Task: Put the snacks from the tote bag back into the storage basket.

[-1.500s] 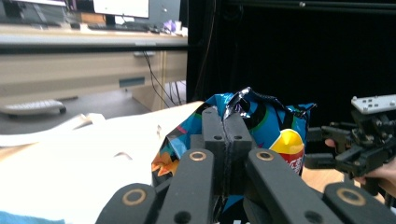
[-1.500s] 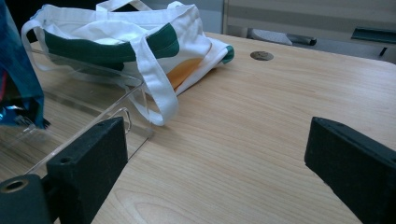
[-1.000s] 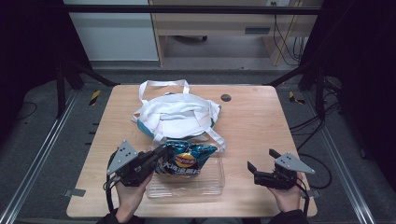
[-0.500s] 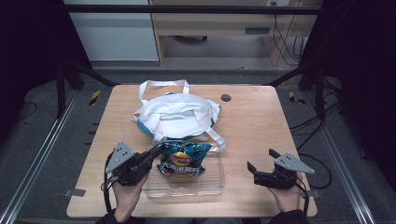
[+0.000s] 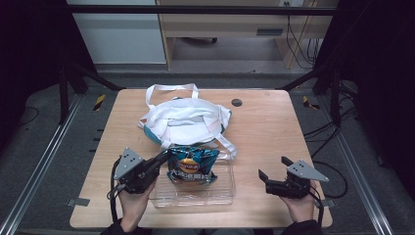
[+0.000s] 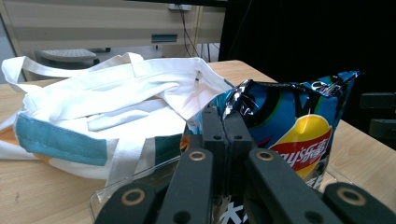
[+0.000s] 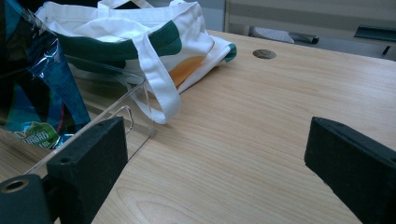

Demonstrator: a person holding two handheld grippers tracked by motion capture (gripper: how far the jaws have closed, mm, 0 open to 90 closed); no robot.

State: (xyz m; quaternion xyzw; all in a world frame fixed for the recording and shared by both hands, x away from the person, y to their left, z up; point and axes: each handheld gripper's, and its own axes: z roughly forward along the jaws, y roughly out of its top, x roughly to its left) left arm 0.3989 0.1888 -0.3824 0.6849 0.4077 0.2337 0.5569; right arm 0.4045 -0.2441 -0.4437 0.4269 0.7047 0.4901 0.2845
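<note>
Wooden table (image 5: 274,132) fills my view from above, ringed by dark framing and grey floor. My left claw (image 5: 164,157) has its jaws pressed together on the upper left corner of the blue chip bag (image 5: 192,165); in the left claw's own view the crinkled foil edge of the bag (image 6: 299,126) is pinched between the two black jaws, and the bag stands up to the right of them. The bag's lower part sits in the clear plastic tray (image 5: 215,193), which lies directly ahead of and beneath that claw. Just beyond the claw, touching the tray's far edge, lies the white tote bag (image 5: 183,120) with its teal band and loose straps.

My right claw (image 5: 274,169) rests well to the right of the tray, jaws standing wide with only bare table between them. From its view the tray's corner (image 7: 135,112) and a tote strap lie ahead to its left, and a small round grommet (image 7: 264,54) sits farther off.
</note>
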